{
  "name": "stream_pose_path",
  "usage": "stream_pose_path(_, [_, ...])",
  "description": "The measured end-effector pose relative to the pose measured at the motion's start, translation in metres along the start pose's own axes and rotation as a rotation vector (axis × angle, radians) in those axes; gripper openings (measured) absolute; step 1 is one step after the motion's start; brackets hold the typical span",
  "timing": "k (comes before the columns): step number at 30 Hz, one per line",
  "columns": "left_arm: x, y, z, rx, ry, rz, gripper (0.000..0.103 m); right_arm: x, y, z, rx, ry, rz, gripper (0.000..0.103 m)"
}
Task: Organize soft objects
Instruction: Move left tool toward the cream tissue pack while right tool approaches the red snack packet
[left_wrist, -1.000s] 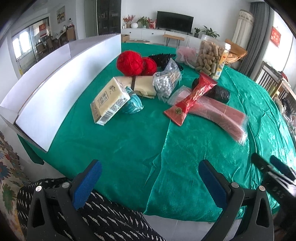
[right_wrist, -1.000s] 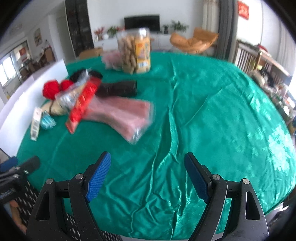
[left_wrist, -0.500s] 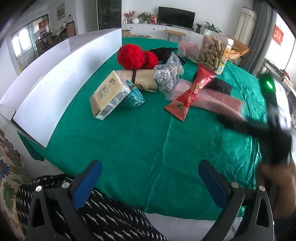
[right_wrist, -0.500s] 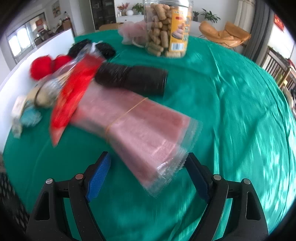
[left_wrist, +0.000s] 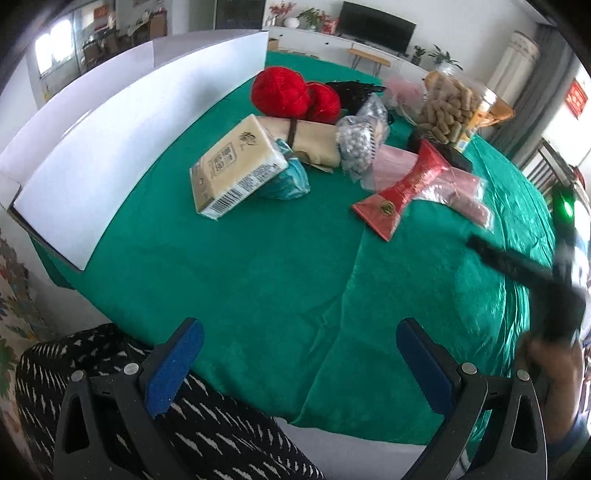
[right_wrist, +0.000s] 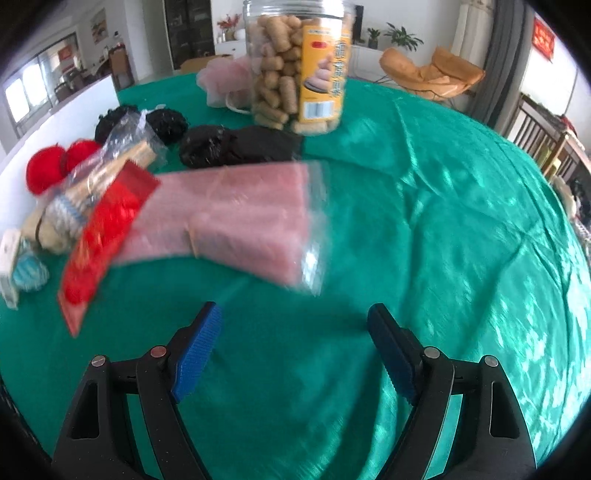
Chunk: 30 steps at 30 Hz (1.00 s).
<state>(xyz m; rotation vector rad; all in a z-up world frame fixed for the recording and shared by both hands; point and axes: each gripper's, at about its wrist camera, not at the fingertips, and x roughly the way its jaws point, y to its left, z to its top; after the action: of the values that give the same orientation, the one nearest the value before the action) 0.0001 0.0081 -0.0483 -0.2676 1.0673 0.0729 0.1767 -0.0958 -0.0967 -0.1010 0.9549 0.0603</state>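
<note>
my left tongs (left_wrist: 299, 363) hang released and empty over the near edge of the surface (left_wrist: 236, 266), which is draped in green satin cloth, with a black-and-white patterned sleeve or lap just beneath them. my right tongs (right_wrist: 295, 343) are spread wide too, gripping nothing, just short of the pink cloth bundle in a clear bag (right_wrist: 236, 218), which lies flat on the green cloth and looks blurred. a red packet (right_wrist: 107, 229) with a gold round seal rests across the bundle's left end; i cannot read its print. behind the bundle sits a black soft roll (right_wrist: 236, 146), and behind that stands a clear jar of beige cylinder snacks (right_wrist: 295, 70) with a yellow label carrying a barcode and chinese characters too soft to read. from the left view the cream tissue pack (left_wrist: 236, 170) shows a barcode and small printed text i cannot make out, leaning on a teal yarn ball (left_wrist: 288, 181). two red yarn balls (left_wrist: 280, 90) sit farther back near a white board (left_wrist: 122, 122) along the surface's left edge, beside a beige folded cloth (left_wrist: 314, 142) and a clear bag of pale beads (left_wrist: 358, 142).
</note>
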Motion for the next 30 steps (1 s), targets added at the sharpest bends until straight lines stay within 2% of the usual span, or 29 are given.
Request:
stream_pose_path(5, [0.006,0.007,0.024,0.002,-0.007,0.054,0.103,-0.009,0.003,-0.011,-0.041,-0.038,-0.04,0.084])
stream_pose_path(11, [0.029,0.023,0.051,0.061,0.081,0.172,0.103,-0.01,0.006,-0.011,-0.051,-0.077,-0.056,0.084])
stream_pose_path(14, [0.043,0.034,0.061,0.071,0.138,0.169,0.103,-0.009,0.004,-0.012,-0.04,-0.082,-0.047,0.084])
stream_pose_path(18, [0.075,0.042,0.082,0.069,0.237,0.125,0.103,-0.008,0.001,-0.014,-0.02,-0.079,-0.024,0.084])
stream_pose_path(20, [0.083,0.035,0.097,0.104,0.209,0.153,0.103,-0.008,-0.001,-0.013,-0.015,-0.077,-0.018,0.084])
stream_pose_path(23, [0.1,0.019,0.121,0.135,0.189,0.118,0.103,-0.007,-0.001,-0.013,-0.011,-0.077,-0.013,0.084])
stream_pose_path(27, [0.127,-0.01,0.16,0.183,0.113,0.09,0.103,-0.005,-0.002,-0.013,-0.002,-0.076,-0.004,0.084])
stream_pose_path(30, [0.136,-0.014,0.175,0.185,0.097,0.081,0.103,-0.004,-0.004,-0.012,0.007,-0.073,0.006,0.084])
